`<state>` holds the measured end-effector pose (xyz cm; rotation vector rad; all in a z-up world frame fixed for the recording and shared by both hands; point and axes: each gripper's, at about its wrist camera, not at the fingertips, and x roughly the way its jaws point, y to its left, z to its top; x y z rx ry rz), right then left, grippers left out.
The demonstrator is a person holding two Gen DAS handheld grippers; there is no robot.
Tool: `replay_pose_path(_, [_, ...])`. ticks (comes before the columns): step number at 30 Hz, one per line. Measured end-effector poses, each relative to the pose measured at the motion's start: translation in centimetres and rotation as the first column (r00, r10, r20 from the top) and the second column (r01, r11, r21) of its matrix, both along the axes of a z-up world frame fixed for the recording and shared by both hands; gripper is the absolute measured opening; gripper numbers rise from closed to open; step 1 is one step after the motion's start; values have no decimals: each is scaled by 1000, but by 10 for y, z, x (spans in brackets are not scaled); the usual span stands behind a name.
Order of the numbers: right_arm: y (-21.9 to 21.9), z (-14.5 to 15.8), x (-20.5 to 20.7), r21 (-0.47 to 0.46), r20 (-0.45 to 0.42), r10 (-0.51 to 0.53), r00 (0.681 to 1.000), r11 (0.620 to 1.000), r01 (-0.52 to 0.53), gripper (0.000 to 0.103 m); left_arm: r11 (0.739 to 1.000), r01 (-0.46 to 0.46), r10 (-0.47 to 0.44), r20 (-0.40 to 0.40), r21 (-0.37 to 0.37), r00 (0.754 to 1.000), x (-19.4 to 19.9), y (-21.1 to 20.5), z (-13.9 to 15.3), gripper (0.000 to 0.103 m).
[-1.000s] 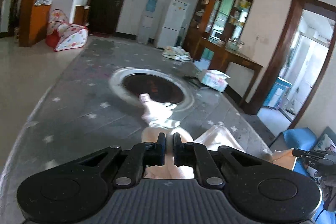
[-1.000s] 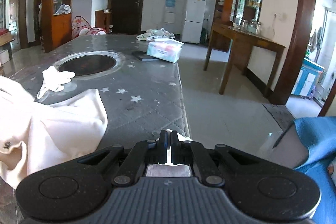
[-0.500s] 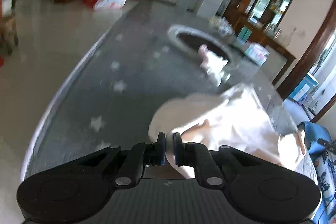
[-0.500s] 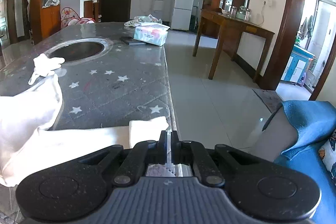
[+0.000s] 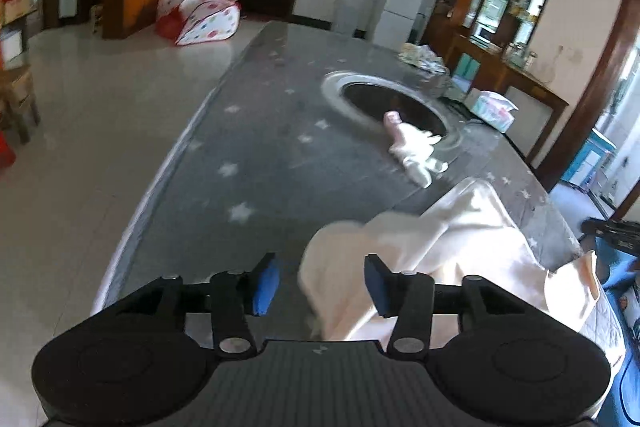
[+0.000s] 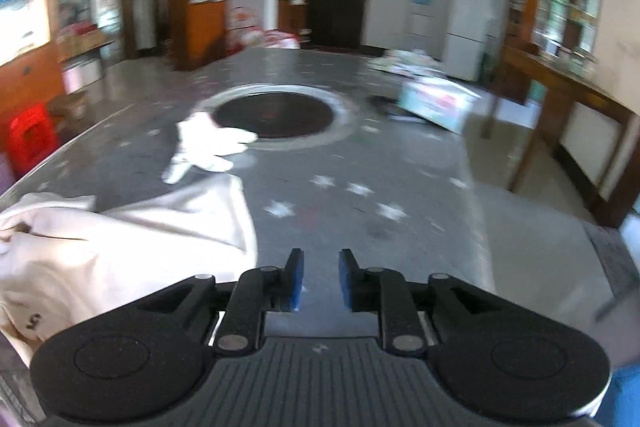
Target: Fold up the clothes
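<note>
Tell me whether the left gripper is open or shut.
Open: the left gripper has its jaws wide apart, holding nothing, with the pale garment lying beyond them.

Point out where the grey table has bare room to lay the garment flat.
Bare: the grey star-print table top between the cream garment, the round dark inset and the right edge. Crowded: around the white glove and the far tissue pack.

The left hand-held gripper [image 5: 320,283] hangs with its jaws spread wide above the near end of a grey, star-patterned bench [image 5: 248,163]. A cream garment [image 5: 448,259] lies crumpled between and beyond its blue-padded fingers [image 5: 265,283]. Farther on, a white glove [image 5: 414,151] rests at the rim of a dark round inset [image 5: 394,103].
</note>
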<state>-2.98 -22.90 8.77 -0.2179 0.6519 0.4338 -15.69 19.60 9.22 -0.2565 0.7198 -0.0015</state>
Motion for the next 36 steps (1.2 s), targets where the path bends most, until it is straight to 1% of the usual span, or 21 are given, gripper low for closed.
replay_pose_path(2, [19,-1,11,-5,-7,52,999,999,-52,23,999,33,-33,8,7,999,16,-9,1,56])
replay_pose_path(4, [37,-2,23,-4,-17,91,996,996,-91,28,997,82,-82,14,1,997,31,-21,1,61])
replay_pose_path(6, [46,-8,33,-5,-33,100,994,995,-100,29,992,123,-123,17,8,992,47,-34,-2,63])
replay_pose_path(8, [55,-13,43,-6,-48,108,993,994,-109,35,987,160,-161,8,21,987,62,-47,-7,67])
replay_pose_path(12, [73,-25,62,-8,-78,125,989,992,-126,36,979,202,-202,-33,27,979,82,-62,-23,65])
replay_pose_path(13, [77,-28,67,-9,-85,130,988,991,-131,36,979,205,-204,-42,20,978,84,-62,-27,60])
replay_pose_path(14, [82,-31,72,-9,-93,134,987,991,-135,36,978,207,-206,-51,12,977,86,-62,-30,48])
replay_pose_path(15, [86,-33,77,-9,-101,138,985,990,-140,36,978,209,-208,-60,5,976,88,-62,-33,42])
replay_pose_path(17, [95,-39,87,-10,-116,146,982,989,-148,36,978,210,-210,-73,-9,975,90,-61,-39,22])
replay_pose_path(20, [109,-48,101,-11,-138,159,978,987,-162,36,982,188,-189,-49,-19,981,83,-51,-35,10])
replay_pose_path(23, [113,-55,106,-17,-153,159,975,986,-163,35,994,98,-97,-24,45,995,73,-37,-28,5])
replay_pose_path(25, [113,-58,106,-22,-157,157,975,986,-162,34,995,22,-21,-10,93,1000,67,-26,-25,4])
replay_pose_path(27, [113,-59,104,-28,-163,167,973,984,-173,28,991,-69,69,-2,119,998,60,-10,-24,4])
replay_pose_path(28, [113,-60,103,-30,-166,174,971,983,-181,23,986,-116,117,-3,122,993,57,-2,-23,4])
replay_pose_path(29, [113,-60,102,-33,-169,181,969,981,-189,23,980,-163,165,-12,119,986,55,7,-23,4])
replay_pose_path(30, [114,-60,101,-38,-168,184,969,981,-193,23,978,-185,188,-19,96,982,54,14,-23,4])
replay_pose_path(32, [118,-60,99,-56,-153,187,970,979,-197,24,988,-152,152,-26,-15,988,53,22,-21,6])
replay_pose_path(33, [119,-59,100,-53,-151,184,971,980,-193,24,991,-122,120,-25,-49,992,54,21,-20,8])
replay_pose_path(34, [120,-58,102,-46,-152,181,972,981,-190,25,996,-73,72,-21,-41,997,56,11,-19,13])
replay_pose_path(35, [121,-58,103,-42,-154,183,971,981,-191,29,999,-23,23,-15,-24,1000,59,0,-18,21])
replay_pose_path(36, [124,-58,104,-42,-156,185,970,980,-194,30,1000,30,-30,-8,-10,1000,62,-12,-17,28])
